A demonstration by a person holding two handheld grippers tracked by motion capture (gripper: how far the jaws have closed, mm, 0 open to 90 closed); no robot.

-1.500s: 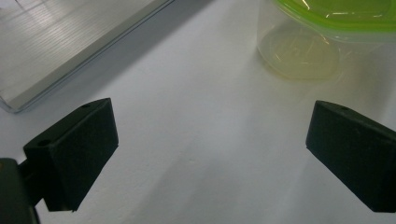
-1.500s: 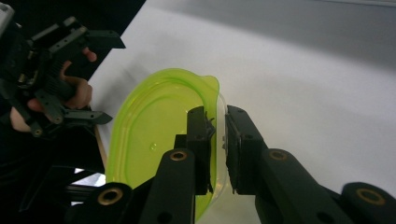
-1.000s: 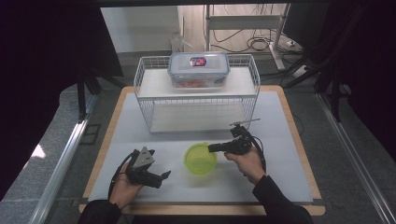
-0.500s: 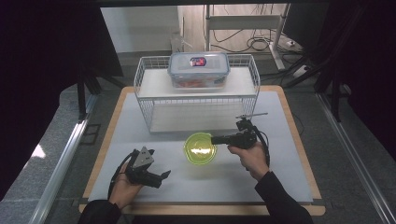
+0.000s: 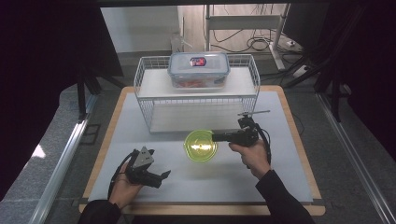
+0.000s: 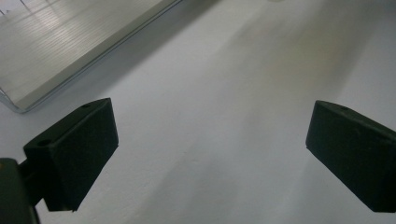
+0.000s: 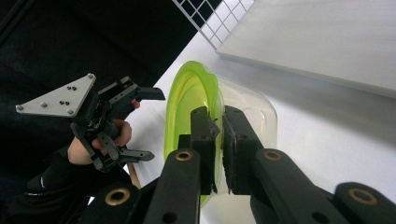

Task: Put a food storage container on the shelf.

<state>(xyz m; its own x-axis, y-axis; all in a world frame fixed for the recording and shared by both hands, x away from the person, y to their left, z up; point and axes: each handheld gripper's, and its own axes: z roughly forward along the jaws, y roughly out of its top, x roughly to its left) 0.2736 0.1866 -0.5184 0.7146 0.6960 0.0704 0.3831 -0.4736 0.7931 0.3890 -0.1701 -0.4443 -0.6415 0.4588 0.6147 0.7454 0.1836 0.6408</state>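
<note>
Atop the wire rack [image 5: 144, 100], red-labelled lidded container [image 5: 199, 69], writing unreadable.

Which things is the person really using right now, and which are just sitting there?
In use:
- green bowl, its rim pinched and lifted by the right tool
- wire rack, probably where the bowl is headed

Just sitting there:
- lidded food box on the rack's top shelf
- left tool, open, holding nothing
- white mat
</note>
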